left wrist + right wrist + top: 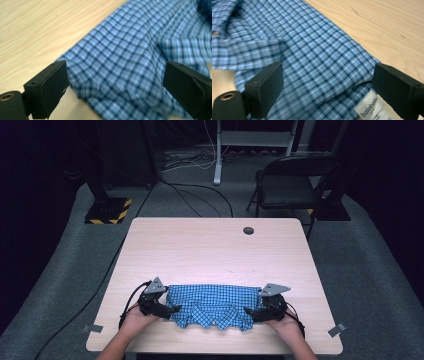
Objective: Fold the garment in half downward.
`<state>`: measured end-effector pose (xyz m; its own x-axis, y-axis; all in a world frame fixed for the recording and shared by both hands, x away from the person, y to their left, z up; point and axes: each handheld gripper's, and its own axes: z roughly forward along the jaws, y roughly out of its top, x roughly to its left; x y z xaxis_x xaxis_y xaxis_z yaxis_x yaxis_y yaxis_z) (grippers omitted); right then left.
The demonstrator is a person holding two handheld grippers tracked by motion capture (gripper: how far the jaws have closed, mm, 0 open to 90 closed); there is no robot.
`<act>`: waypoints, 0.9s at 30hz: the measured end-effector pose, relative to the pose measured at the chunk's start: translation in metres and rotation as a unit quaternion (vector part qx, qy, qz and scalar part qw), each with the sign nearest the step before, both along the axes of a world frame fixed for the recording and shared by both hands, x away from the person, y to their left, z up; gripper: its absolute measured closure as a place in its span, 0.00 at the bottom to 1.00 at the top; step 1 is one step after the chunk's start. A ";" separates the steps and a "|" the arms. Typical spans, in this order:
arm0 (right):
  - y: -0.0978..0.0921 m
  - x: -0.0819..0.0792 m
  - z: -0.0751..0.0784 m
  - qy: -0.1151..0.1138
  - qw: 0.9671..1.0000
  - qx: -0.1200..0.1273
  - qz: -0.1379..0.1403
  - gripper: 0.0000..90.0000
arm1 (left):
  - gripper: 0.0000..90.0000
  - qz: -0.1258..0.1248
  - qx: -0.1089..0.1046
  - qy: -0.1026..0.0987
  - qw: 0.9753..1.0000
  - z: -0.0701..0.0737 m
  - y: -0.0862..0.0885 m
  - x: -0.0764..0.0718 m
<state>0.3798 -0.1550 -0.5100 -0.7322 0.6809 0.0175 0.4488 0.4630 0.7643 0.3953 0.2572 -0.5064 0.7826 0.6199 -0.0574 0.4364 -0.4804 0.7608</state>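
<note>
Flat on the wooden counter lies a folded blue checked shirt, stretched between the two grippers near the person's edge. On the left gripper, the fingers stand spread apart, with the shirt's folded edge lying between them and nothing clamped. On the right gripper, the fingers are likewise parted around the shirt's other end, where a white label sits just beside the right-hand finger.
</note>
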 end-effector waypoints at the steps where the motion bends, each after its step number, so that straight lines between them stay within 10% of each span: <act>1: 0.000 0.000 0.000 0.000 1.000 0.000 0.000 0.13 | 0.07 0.001 0.007 0.001 1.000 -0.001 -0.002 0.002; 13: 0.007 0.015 -0.004 0.001 1.000 -0.013 0.029 0.15 | 0.08 -0.011 0.065 0.006 0.998 -0.016 -0.008 0.010; 27: 0.007 0.017 -0.018 0.006 0.999 -0.019 0.027 0.14 | 0.08 -0.004 0.054 0.007 0.998 -0.019 -0.002 0.005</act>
